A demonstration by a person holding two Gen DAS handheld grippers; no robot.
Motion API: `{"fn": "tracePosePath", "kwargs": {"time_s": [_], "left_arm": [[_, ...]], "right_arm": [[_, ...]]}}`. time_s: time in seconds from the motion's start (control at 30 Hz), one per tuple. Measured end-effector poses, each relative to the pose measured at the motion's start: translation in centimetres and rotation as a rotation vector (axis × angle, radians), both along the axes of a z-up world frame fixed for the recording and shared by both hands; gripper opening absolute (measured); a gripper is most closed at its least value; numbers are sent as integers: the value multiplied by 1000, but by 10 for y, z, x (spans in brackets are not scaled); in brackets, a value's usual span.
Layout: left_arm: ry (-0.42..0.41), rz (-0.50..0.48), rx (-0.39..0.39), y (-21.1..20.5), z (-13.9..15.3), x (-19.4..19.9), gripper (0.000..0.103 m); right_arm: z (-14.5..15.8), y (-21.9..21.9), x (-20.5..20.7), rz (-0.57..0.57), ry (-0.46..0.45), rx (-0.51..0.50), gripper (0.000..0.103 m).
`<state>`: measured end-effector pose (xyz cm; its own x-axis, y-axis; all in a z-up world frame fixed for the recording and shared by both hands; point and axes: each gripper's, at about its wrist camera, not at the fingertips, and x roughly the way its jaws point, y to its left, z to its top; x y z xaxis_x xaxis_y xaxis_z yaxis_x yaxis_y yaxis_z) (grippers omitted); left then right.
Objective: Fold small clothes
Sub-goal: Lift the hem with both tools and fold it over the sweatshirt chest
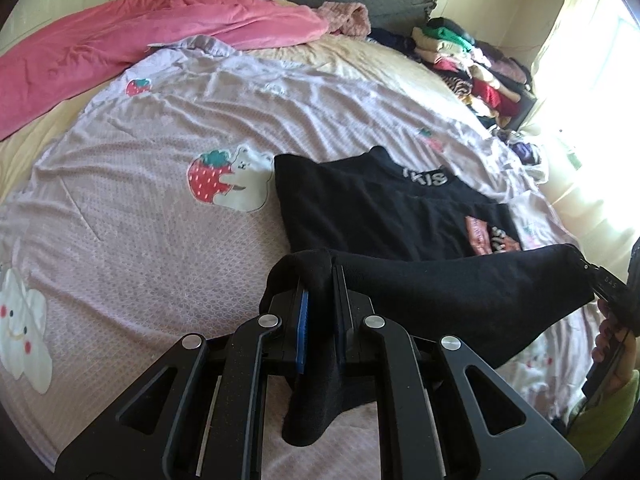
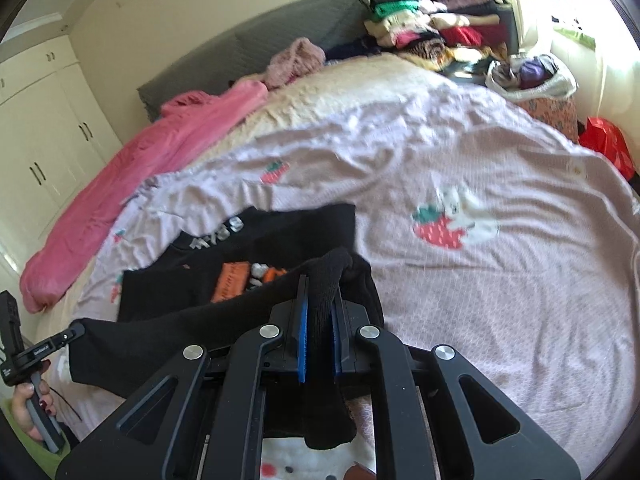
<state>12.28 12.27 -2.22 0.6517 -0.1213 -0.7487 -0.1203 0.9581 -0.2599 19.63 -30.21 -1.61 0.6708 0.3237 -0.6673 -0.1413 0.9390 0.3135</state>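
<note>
A small black top [image 1: 380,216] with white collar lettering and an orange print lies on the pink strawberry bedspread [image 1: 140,220]. Its near hem is lifted off the bed and stretched between both grippers. My left gripper [image 1: 320,276] is shut on the hem's left corner, with black cloth hanging down between the fingers. My right gripper [image 2: 320,284] is shut on the other corner; the top [image 2: 256,252] lies just ahead of it. In the left wrist view the right gripper [image 1: 612,288] shows at the far right edge. In the right wrist view the left gripper [image 2: 36,352] shows at the far left.
A pink blanket [image 1: 120,36] lies bunched along the far left of the bed. Stacks of folded clothes [image 2: 436,24] sit at the head corner by the window. A grey headboard [image 2: 256,48], a white bag [image 2: 532,76] and white wardrobes [image 2: 44,136] stand around the bed.
</note>
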Motion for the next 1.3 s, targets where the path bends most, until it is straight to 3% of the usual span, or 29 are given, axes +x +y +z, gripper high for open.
{"fn": "tracePosePath", "kwargs": {"time_s": [0.1,0.13,0.17,0.2,0.3,0.43,0.8,0.9,1.0,1.03,1.1,1.13,1.3], "left_arm": [[2,2,1,0,-5,1,8],[2,0,0,-1,-5,0,12],[1,-3,-6,-1,-5,-1,18],[-1,-7,-13,-2,-4,-2,25],[-11,-11,-10,-6,-2,-8,42],[-16,-17,-17,-8,-2,-22,44],[41,-50,-73,-9,-27,-52,44],[33,-54,-80,-10,-24,-51,44],[24,-68,-93,-13,-20,-50,41],[22,-73,-91,-14,-19,-50,36],[29,-89,-92,-18,-19,-47,14],[37,-98,-86,-20,-21,-44,11],[37,-111,-78,-27,-22,-39,5]], "right_arm": [[-12,-2,3,-3,32,18,14],[-14,-3,3,-6,36,21,20],[-16,-3,1,-4,44,31,34],[-16,-4,0,-1,46,41,39],[-16,-3,-8,6,44,41,42],[-17,-1,-24,16,43,32,53],[-29,-4,-41,7,74,22,54],[-30,-2,-41,12,80,27,51],[-30,2,-40,24,77,20,39],[-30,2,-39,24,79,17,34],[-32,4,-38,33,86,13,16],[-33,5,-37,35,85,12,11],[-30,7,-37,54,64,22,10]]}}
